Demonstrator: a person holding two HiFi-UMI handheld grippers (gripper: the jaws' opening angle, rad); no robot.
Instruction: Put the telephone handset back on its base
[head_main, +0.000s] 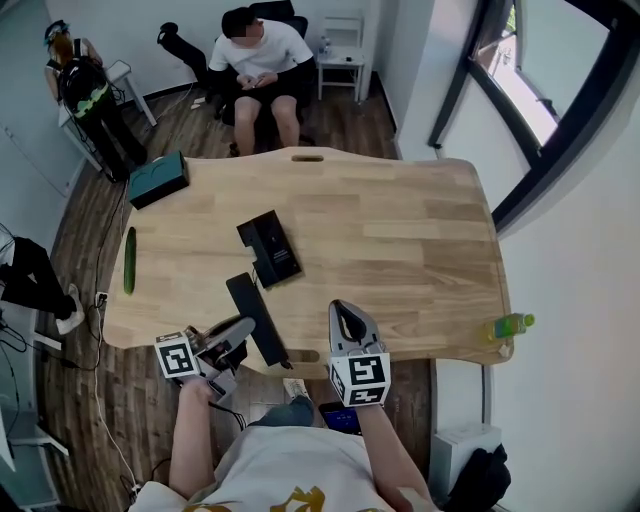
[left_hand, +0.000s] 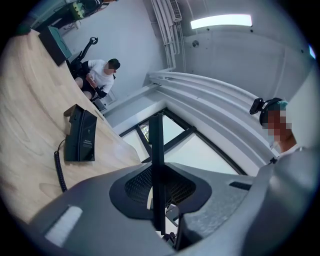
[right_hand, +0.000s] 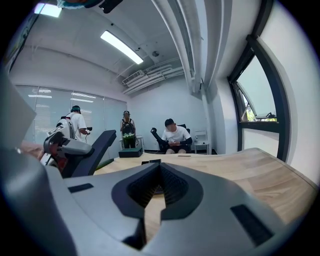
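Over the pale wooden table my left tongs pinch the slim black telephone handset by its thin edge, so it may twist, while my right tongs are closed and empty.

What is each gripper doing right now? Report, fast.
Left gripper: closed on the black telephone handset.
Right gripper: closed, nothing between its jaws.

A pale wooden table carries a few things, well apart. A black base sits left of the middle, its coiled cord trailing on the wood. A teal box sits at the far left corner, a cucumber along the left edge, and a green bottle at the near right corner.
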